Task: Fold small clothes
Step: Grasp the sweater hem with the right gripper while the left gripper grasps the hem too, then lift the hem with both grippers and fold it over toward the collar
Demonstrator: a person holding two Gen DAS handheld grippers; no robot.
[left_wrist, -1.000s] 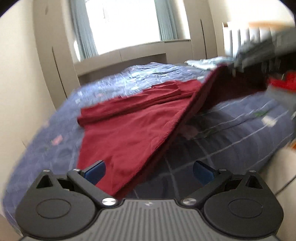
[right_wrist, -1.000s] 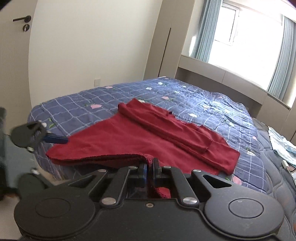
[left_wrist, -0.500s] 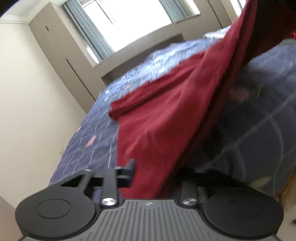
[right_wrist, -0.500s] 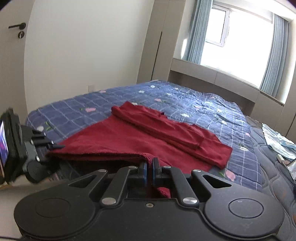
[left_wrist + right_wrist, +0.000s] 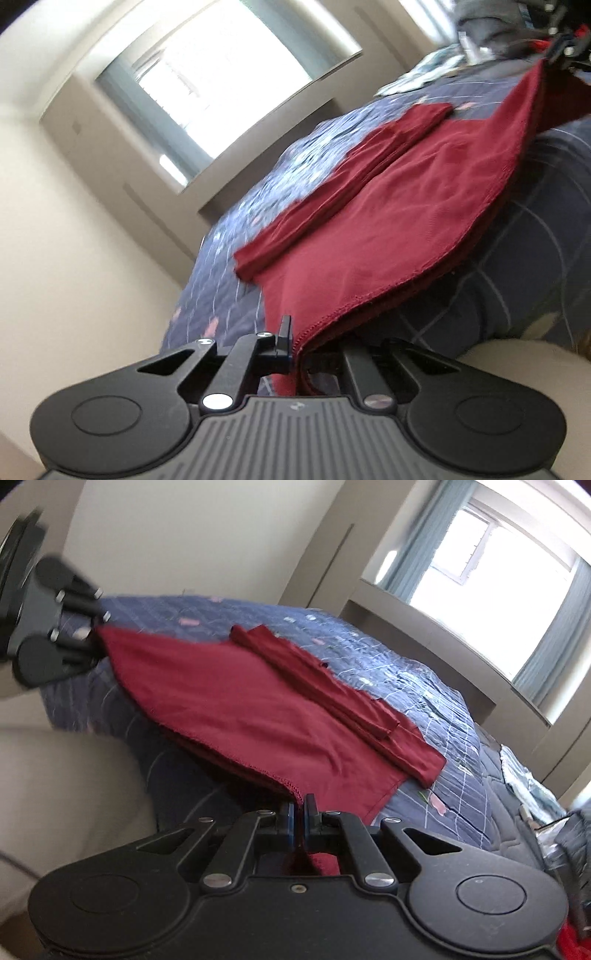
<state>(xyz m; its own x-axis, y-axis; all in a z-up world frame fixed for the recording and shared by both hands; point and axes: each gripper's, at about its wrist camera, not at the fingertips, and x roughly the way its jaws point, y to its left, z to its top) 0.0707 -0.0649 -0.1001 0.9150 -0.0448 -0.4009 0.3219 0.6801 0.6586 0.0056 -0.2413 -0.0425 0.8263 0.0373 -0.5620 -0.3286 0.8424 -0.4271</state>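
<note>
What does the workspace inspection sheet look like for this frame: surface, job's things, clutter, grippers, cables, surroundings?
Surface: bed with a blue checked quilt.
Job's things: dark red garment spread on the quilt, sleeves folded across it, its near hem lifted at both corners.
Clutter: pale crumpled clothes at the far side of the bed.
Grippers: left gripper shut on one hem corner, its jaws having just been closing; right gripper shut on the other.
Cables: nothing seen.
Surroundings: bright window with blue-grey curtains, beige built-in panelling, plain wall.
</note>
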